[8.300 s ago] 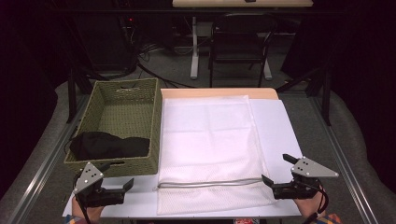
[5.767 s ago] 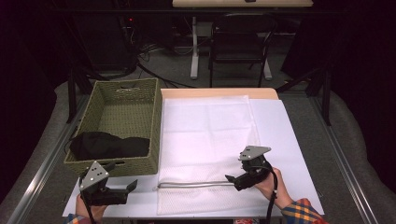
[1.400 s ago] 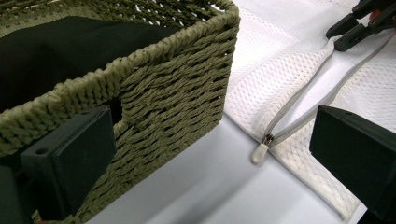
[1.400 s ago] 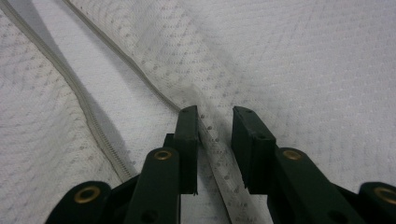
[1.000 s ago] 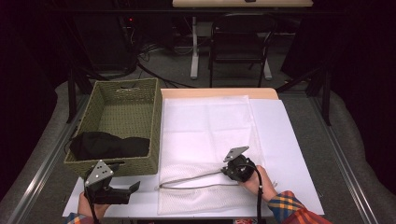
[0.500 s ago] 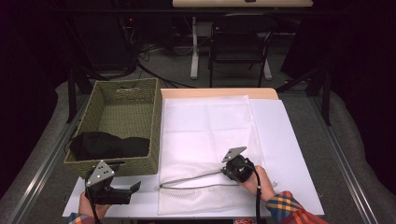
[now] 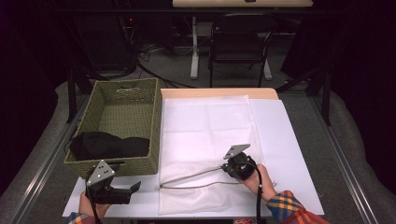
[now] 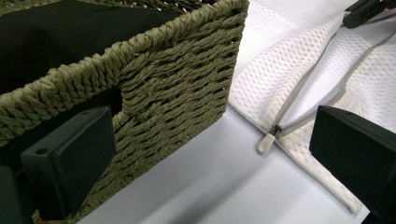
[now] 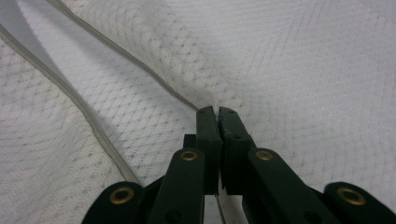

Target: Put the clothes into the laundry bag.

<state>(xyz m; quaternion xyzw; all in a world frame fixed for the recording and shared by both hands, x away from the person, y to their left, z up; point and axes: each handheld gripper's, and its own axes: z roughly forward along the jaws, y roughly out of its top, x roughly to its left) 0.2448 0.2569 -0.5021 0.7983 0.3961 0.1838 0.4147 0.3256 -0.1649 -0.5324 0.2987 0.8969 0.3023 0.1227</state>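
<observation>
We are pinching the upper zipper edge of the white mesh laundry bag (image 7: 210, 140) in the right gripper (image 9: 217, 112), its jaws pressed together on the fabric and lifting the mouth open. The bag is lying just beside the woven basket (image 7: 154, 116), which is holding a black garment (image 7: 109, 145). Our left gripper (image 7: 133, 187), jaws spread and empty, is waiting near the basket's front wall. The thin mesh risks slipping out, letting the mouth collapse shut.
</observation>
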